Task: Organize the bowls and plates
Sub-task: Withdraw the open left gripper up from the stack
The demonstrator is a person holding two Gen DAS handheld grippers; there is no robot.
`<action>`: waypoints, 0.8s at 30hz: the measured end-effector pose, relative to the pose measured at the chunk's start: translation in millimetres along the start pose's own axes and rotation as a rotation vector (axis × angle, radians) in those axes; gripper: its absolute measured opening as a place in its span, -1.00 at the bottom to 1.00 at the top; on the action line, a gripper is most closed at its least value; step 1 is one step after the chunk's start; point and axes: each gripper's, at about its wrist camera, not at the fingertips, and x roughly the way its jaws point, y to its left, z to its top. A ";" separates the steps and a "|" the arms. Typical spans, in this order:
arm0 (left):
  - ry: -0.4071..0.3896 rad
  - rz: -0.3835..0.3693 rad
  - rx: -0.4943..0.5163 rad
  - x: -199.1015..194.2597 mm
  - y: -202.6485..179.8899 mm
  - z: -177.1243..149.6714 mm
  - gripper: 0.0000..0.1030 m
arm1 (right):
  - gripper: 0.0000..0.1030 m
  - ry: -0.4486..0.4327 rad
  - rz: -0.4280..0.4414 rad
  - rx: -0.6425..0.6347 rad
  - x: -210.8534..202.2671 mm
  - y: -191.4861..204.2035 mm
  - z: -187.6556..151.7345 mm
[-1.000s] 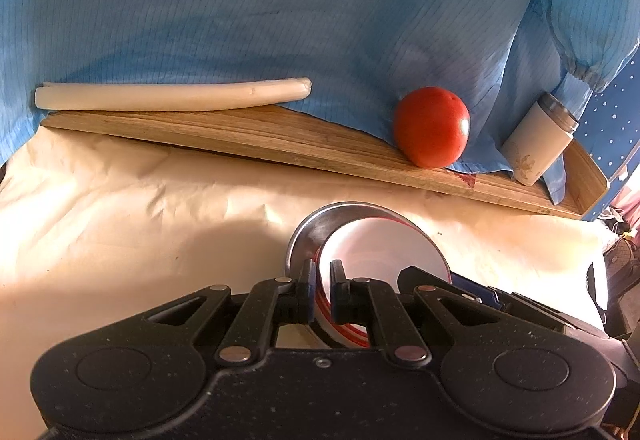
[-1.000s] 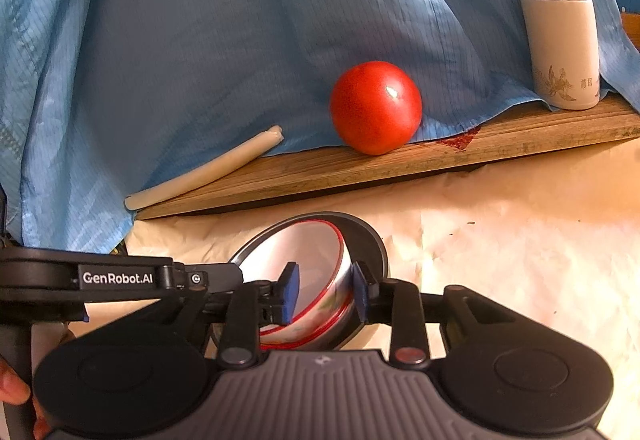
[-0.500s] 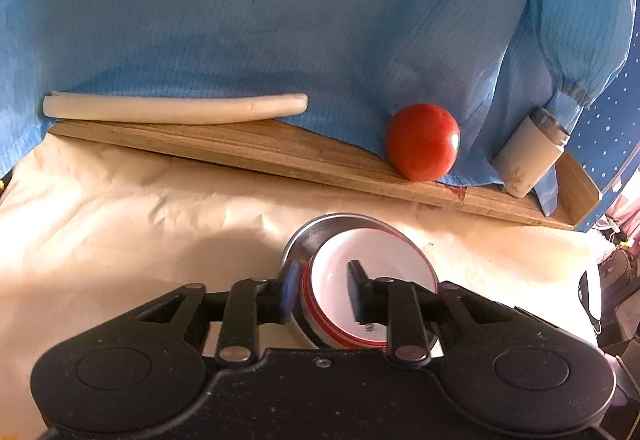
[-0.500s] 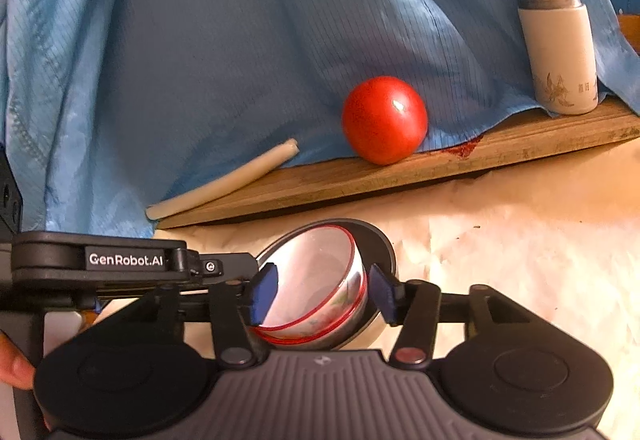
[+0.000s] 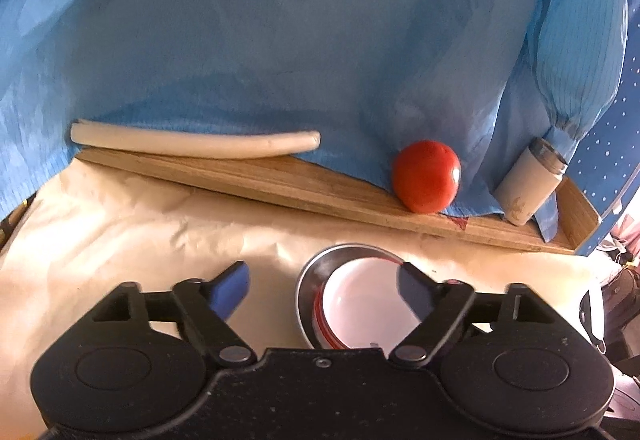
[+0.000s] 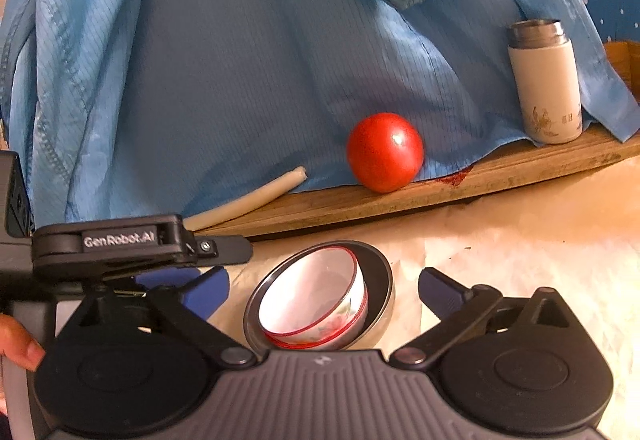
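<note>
In the left wrist view the white stick point(image 5: 192, 145) lies at 10 o'clock on the wooden board point(image 5: 304, 192), the tomato point(image 5: 426, 176) at 1 o'clock, the flask point(image 5: 528, 184) leaning at 2 o'clock against blue cloth point(image 5: 280, 40). The left gripper point(image 5: 322, 286) is spreading wide; its left pad hangs over the paper point(image 5: 120, 224), its right pad above the white bowl point(image 5: 364, 308), gripping nothing. That bowl sits tilted inside the steel bowl point(image 5: 316, 276) at 6 o'clock. In the right wrist view the right gripper point(image 6: 324, 290) is also opening, pads either side of the steel bowl point(image 6: 376, 272) and clear of it, white bowl point(image 6: 316, 300) nested within
</note>
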 end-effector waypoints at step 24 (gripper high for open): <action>0.091 0.051 0.003 7.3 49.7 -10.9 0.98 | 0.99 0.088 -0.148 -0.064 -16.1 -47.4 -6.8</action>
